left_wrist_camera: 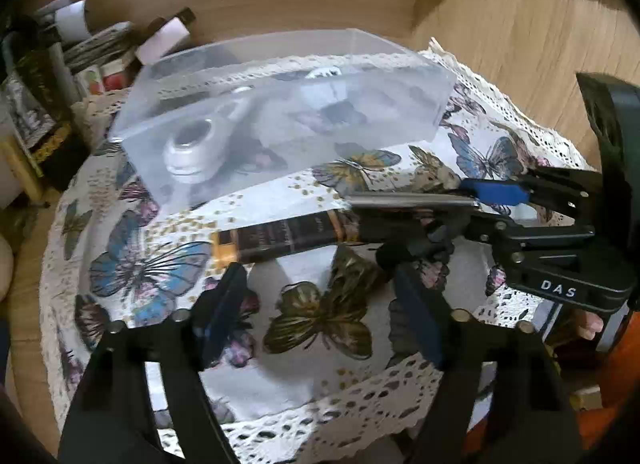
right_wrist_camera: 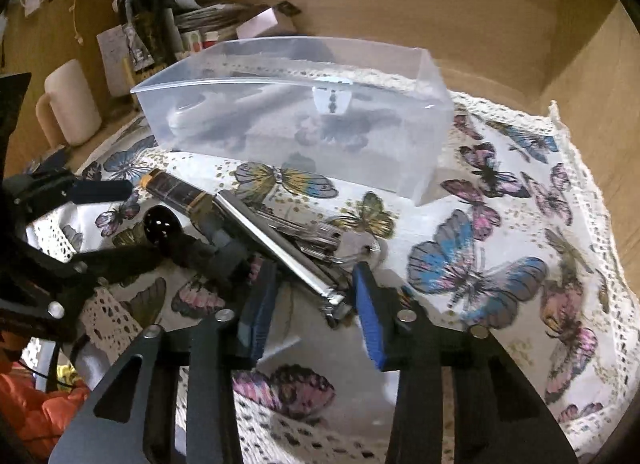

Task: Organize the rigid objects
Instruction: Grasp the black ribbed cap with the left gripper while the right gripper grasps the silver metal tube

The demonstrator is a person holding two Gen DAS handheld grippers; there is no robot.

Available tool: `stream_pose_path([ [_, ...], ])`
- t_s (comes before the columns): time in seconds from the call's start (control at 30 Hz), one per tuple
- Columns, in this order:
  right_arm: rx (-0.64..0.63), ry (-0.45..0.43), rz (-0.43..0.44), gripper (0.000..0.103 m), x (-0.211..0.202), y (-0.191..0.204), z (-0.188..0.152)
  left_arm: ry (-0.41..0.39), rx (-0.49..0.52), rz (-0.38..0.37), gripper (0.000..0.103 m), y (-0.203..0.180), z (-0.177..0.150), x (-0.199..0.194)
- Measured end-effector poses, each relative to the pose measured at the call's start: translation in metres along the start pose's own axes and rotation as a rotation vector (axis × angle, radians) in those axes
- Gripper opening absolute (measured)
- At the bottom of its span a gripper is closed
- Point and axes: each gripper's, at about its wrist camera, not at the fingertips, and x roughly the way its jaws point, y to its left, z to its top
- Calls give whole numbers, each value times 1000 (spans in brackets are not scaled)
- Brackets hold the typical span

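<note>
A butterfly-print cloth [right_wrist_camera: 500, 192] covered the worktop, backed by wood panelling. The clear bin [right_wrist_camera: 296, 120], already holding a silver cylinder [left_wrist_camera: 192, 152], stood behind a chrome bar [right_wrist_camera: 276, 248], keys [right_wrist_camera: 340, 244] and a brown tube [left_wrist_camera: 280, 236]. The right hand-held gripper [right_wrist_camera: 316, 304] was spread astride the bar's near end; closing squarely should avoid snagging the keys. The left hand-held gripper [left_wrist_camera: 320, 304] hung spread, empty. Only the right view showed the keys and a mug [right_wrist_camera: 68, 104].

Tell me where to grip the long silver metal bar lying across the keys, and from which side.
Grip the silver bar near its lower end, where the right gripper already straddles it with fingers open. Come from above, fingers across its narrow width: it lies flat and long, keys crowding its far side.
</note>
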Motion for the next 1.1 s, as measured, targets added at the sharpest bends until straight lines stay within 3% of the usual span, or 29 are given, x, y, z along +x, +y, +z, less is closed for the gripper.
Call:
stream_pose_path([
  [0.13,-8,2,14,24,1,2,-1,4,-7,-31,57,0,2,4],
  [0.27,-20,10,16,17,-5,4,-7,6,-15,-33,32,3,1,4],
  [0.67,-60,40,13,22,11,9,12,-2,-23,-11,32,7,-5,1],
  [0.77,-58,35,22,17,16,10,16,-10,-27,-8,32,6,-5,1],
  [0.93,-20,2,18,15,4,8,15,-37,-60,-3,31,14,-1,-8],
  [1.1,1,-85,3,15,-24,5,21,-97,-70,12,31,22,10,-28],
])
